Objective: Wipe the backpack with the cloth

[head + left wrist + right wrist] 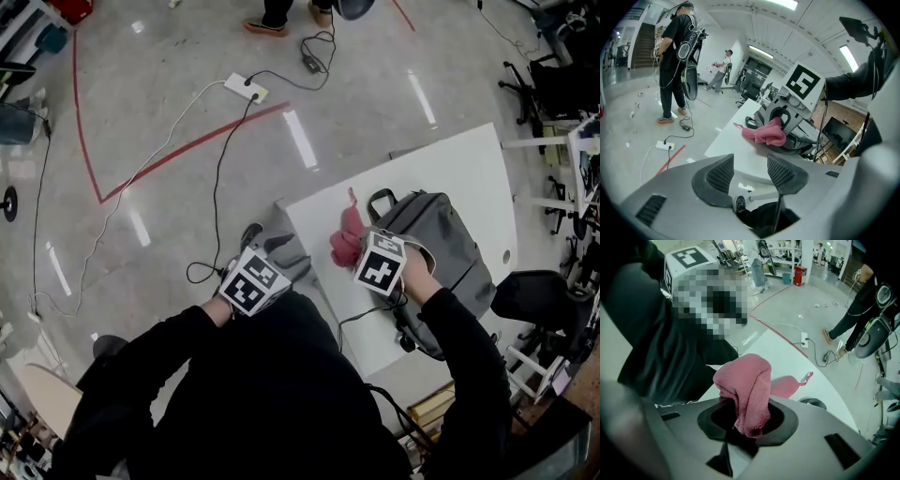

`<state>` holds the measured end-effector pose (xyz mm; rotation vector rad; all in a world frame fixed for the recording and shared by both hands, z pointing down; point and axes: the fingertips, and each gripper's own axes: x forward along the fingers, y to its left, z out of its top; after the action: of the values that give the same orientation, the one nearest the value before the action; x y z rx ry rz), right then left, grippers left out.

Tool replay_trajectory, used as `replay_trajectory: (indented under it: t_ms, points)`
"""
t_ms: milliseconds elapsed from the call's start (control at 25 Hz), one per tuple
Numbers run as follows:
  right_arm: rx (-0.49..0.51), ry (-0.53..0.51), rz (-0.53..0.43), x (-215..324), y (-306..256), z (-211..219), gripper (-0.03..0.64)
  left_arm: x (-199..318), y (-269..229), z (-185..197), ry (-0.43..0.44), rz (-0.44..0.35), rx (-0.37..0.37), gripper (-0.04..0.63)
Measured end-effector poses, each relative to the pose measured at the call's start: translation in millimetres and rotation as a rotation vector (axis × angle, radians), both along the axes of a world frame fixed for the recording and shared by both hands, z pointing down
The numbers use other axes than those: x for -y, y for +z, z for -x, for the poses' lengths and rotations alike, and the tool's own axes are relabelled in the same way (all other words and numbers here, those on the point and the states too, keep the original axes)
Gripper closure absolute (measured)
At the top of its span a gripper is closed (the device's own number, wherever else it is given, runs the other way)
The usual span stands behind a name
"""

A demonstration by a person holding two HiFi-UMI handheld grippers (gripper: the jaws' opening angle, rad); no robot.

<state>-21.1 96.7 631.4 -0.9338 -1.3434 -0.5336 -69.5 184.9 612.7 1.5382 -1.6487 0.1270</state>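
Note:
A grey backpack (439, 249) lies on the white table (469, 169), with its top handle toward the table's left side. A pink cloth (344, 240) sits bunched at the backpack's left end. My right gripper (372, 261) points steeply down beside the backpack and is shut on the pink cloth (746, 389), whose tail (790, 384) trails on the tabletop. My left gripper (251, 281) hangs off the table's near left corner, open, with nothing between its jaws (750, 169). From there the backpack (787, 123) and cloth (765, 133) lie ahead.
A black office chair (531, 296) stands by the table's right side. On the floor lie a power strip (246, 88), cables and a red tape line (187, 150). A person (675, 61) wearing gear stands far off; another walks beyond.

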Motion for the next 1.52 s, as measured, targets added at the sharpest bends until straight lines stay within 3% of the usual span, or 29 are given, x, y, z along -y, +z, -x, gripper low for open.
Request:
replay_trajectory:
  t_ms: [120, 280, 400, 520, 600, 720, 920, 1040, 1120, 1240, 1320, 1440, 1520]
  points:
    - [0.033, 0.081, -0.05, 35.5, 7.0, 22.1, 0.5, -10.7, 3.9, -1.5, -0.02, 0.01, -0.006, 0.356]
    - [0.147, 0.19, -0.32, 144.3, -0.6, 75.6, 0.5, -25.3, 4.3, -1.1, -0.064, 0.018, -0.011, 0.356]
    - [0.196, 0.281, -0.358, 190.3, -1.6, 101.5, 0.5, -31.6, 1.2, 0.1, -0.108, 0.019, -0.026, 0.357]
    - [0.24, 0.266, -0.503, 231.3, -4.1, 111.5, 0.5, -36.4, 1.1, 2.9, -0.134, 0.015, -0.034, 0.357]
    - [0.263, 0.227, -0.543, 232.6, -4.3, 114.0, 0.5, -38.8, 2.4, 4.3, -0.132, 0.011, -0.035, 0.357]
    - [0.259, 0.184, -0.498, 199.7, -3.6, 106.9, 0.5, -39.2, 2.9, 6.5, -0.109, 0.006, -0.034, 0.359]
    - [0.111, 0.152, -0.272, 100.1, -9.2, 52.5, 0.5, -25.1, -3.6, 10.7, -0.048, -0.016, -0.023, 0.359]
    - [-0.006, 0.217, -0.078, 40.5, -25.8, 16.9, 0.5, -14.4, -7.7, 10.8, 0.004, -0.027, -0.023, 0.359]
    - [-0.033, 0.28, 0.009, 19.5, -36.8, 3.3, 0.5, -5.2, -10.9, 8.4, 0.047, -0.039, -0.03, 0.359]
    - [0.0, 0.365, 0.048, 25.5, -40.0, -1.3, 0.5, 9.3, -15.3, 2.0, 0.112, -0.052, -0.033, 0.359]
    - [0.052, 0.441, 0.023, 45.0, -36.9, 4.5, 0.5, 13.1, -16.0, -1.9, 0.142, -0.052, -0.037, 0.359]
    - [0.22, 0.567, -0.041, 96.6, -38.9, 30.8, 0.5, 13.0, -13.3, -6.0, 0.173, -0.039, -0.052, 0.359]
    - [0.335, 0.722, -0.009, 133.6, -52.2, 45.8, 0.5, 13.9, -12.7, -9.3, 0.201, -0.03, -0.072, 0.359]
